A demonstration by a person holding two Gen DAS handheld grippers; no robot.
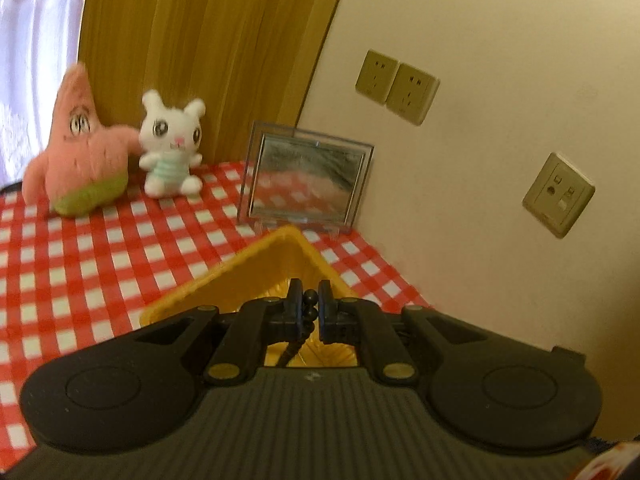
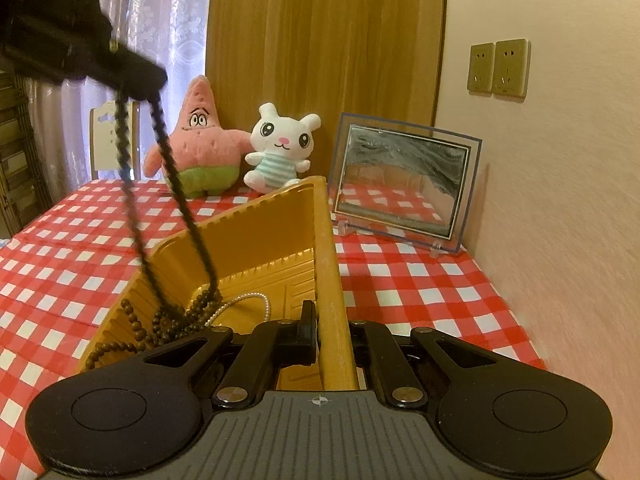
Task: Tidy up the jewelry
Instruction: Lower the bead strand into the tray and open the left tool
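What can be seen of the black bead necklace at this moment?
The black bead necklace is a long string of small, dark, round beads. The left gripper pinches its top, and two strands hang, blurred, into the yellow plastic tray. Its lower end meets the brown wooden beads and the white pearl strand lying there. In the left wrist view, two beads show between the fingertips.

Cream wall (image 2: 560, 160) with sockets (image 2: 498, 67), wood panel (image 2: 320, 40), lace curtain (image 2: 168, 20), white chair (image 2: 105, 140) behind checked table (image 2: 420, 280).
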